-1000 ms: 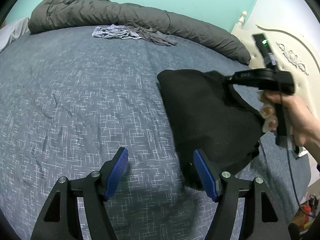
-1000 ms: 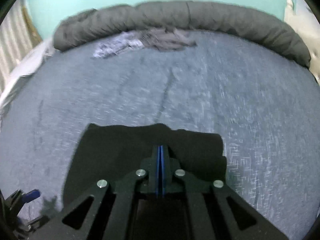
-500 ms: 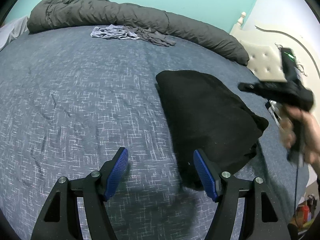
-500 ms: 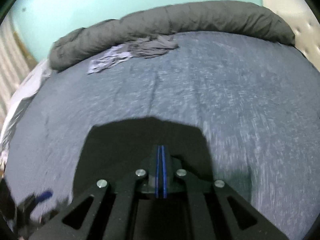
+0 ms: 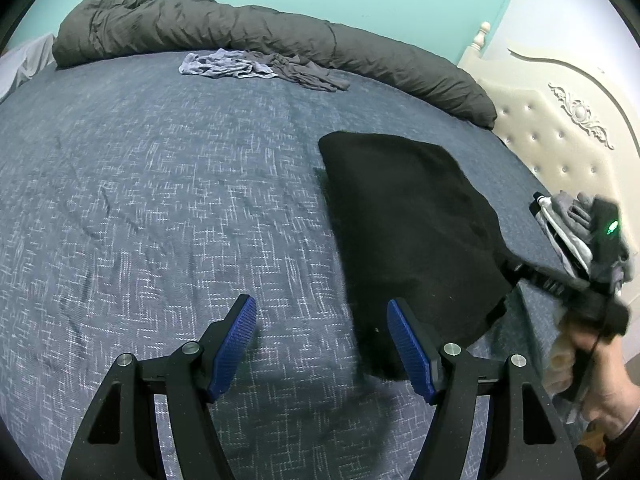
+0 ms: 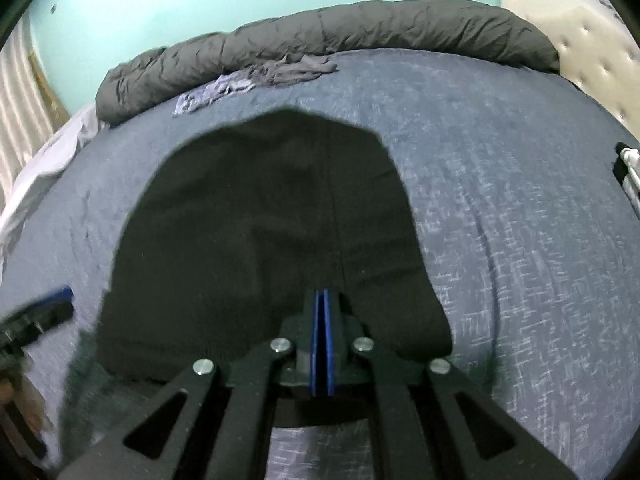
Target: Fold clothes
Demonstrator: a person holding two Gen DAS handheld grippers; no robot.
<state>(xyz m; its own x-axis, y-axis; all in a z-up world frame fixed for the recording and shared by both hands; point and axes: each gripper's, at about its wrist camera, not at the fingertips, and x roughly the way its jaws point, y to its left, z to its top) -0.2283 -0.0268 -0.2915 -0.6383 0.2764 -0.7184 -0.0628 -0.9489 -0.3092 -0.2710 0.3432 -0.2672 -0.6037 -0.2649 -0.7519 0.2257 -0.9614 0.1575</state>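
The right gripper is pinching the near edge of the black garment, its blue pads pressed flat together with the cloth caught between them. That hold looks meant to drag or carry the edge, so the fabric is stretching away from the jaws in one flat sheet toward the far side of the bed. From the left wrist view the same garment is lying on the bed's right part, one corner rising toward the right gripper, which a hand is gripping by the handle at the bed's right edge (this part is blurred).

The left gripper is hanging spread wide over the bedspread, nothing between its pads; its right pad is sitting just beside the garment's near corner. It seems to be waiting there to pin or catch that corner for a fold.

Open room is plentiful: the whole left and middle of the bed is lying bare. A crumpled grey-blue piece of clothing is resting well apart near the far side, against the rolled grey duvet. On the right the headboard is closing in, and a small heap of clothes is sitting just beyond the garment, so any swing rightward is the tight direction.
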